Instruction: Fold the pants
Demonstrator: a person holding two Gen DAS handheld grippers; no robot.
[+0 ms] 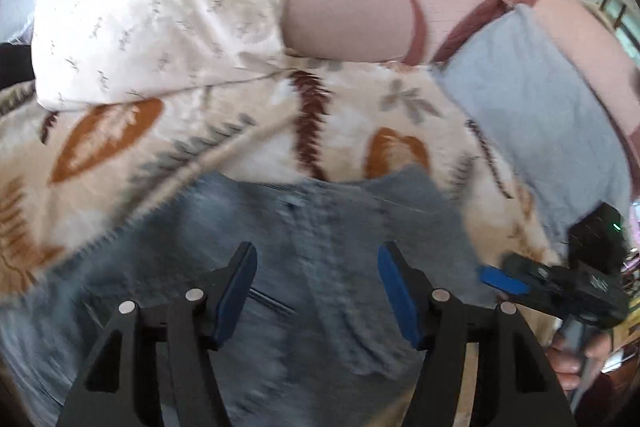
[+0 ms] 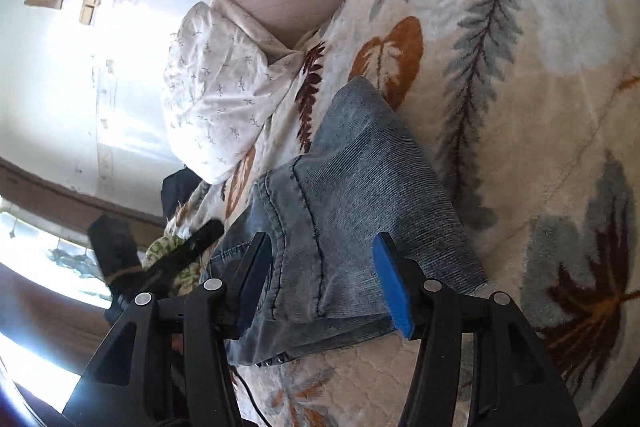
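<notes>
The jeans (image 2: 352, 219) lie on a leaf-patterned blanket (image 2: 520, 107) spread over a bed, already doubled into a thick wedge. The right wrist view shows a stitched seam and stacked edges near the camera, and the narrow end points toward a white pillow (image 2: 216, 99). In the left wrist view the same denim (image 1: 304, 267) fills the lower half, blurred by motion.

The denim looks heavy for cloth, soft but with body. I judge it will hold a crease and drag on the fuzzy blanket rather than slide. The thick seamed edge or a corner of the stacked layers seems the surest place to pinch, since a grip on one layer alone could peel the fold apart.

The left gripper (image 1: 318, 291) has its blue-padded fingers spread wide over the denim, holding nothing. The right gripper (image 2: 320, 281) is likewise spread, with the fold lying between its fingers, though neither pad seems to press the cloth.

The blur in the left view hides the seams and pocket lines. The near edge of the jeans is cut off behind the gripper frames in both views, so the full outline and the number of layers cannot be read. A light blue cloth (image 1: 532, 115) lies well apart near a pink headboard (image 1: 348, 11).
</notes>
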